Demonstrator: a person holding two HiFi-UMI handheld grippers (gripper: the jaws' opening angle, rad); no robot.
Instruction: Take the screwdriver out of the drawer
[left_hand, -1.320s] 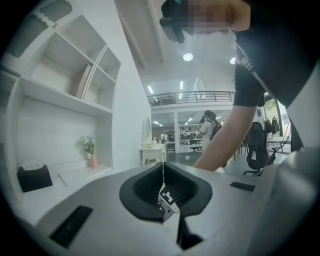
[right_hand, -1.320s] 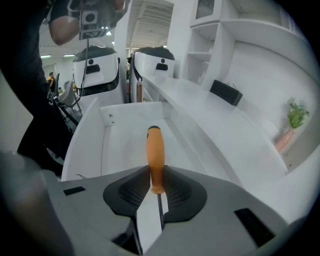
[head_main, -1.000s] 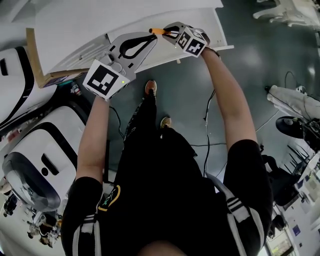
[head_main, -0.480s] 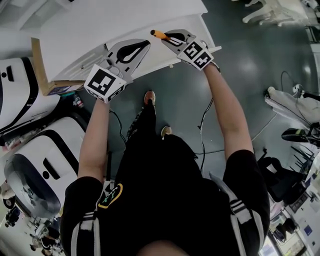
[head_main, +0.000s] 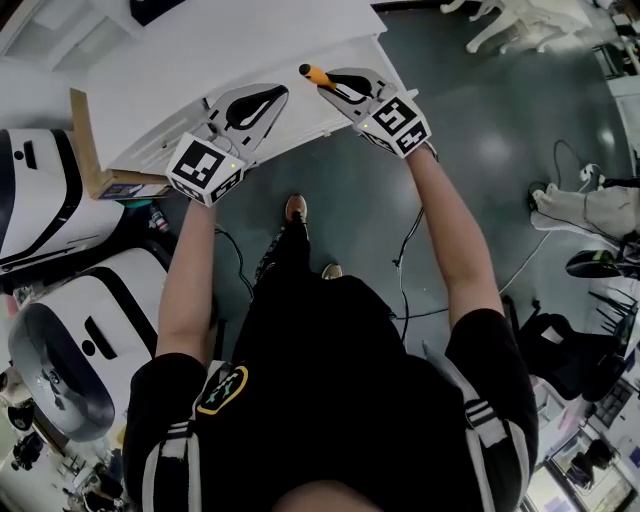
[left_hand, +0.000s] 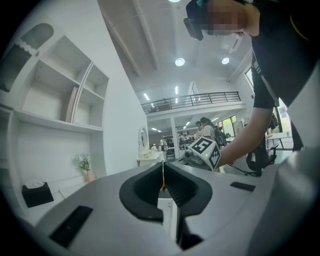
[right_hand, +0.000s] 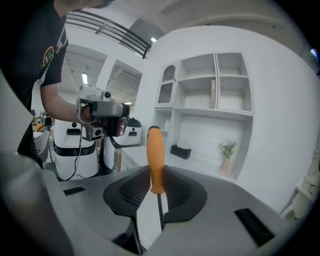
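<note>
The screwdriver (head_main: 313, 73) has an orange handle (right_hand: 155, 155) and a thin dark shaft (right_hand: 160, 212). My right gripper (head_main: 324, 82) is shut on it, and the handle stands upright between the black pads (right_hand: 127, 192) in the right gripper view. The right gripper hangs above the front edge of the white desk (head_main: 250, 40). My left gripper (head_main: 283, 93) is beside it on the left, its fingertips together with nothing held (left_hand: 162, 167). I cannot make out the drawer itself.
White wall shelves (right_hand: 210, 90) stand behind the desk, with a black tissue box (right_hand: 179, 150) and a small plant (right_hand: 227, 150) on it. White machines (head_main: 60, 320) and a cardboard panel (head_main: 88, 140) sit to the left. Cables (head_main: 410, 230) lie on the dark floor.
My right gripper has risen with the screwdriver and turned, so the handle stands more upright. The left gripper has shifted a little up and along the desk edge.
</note>
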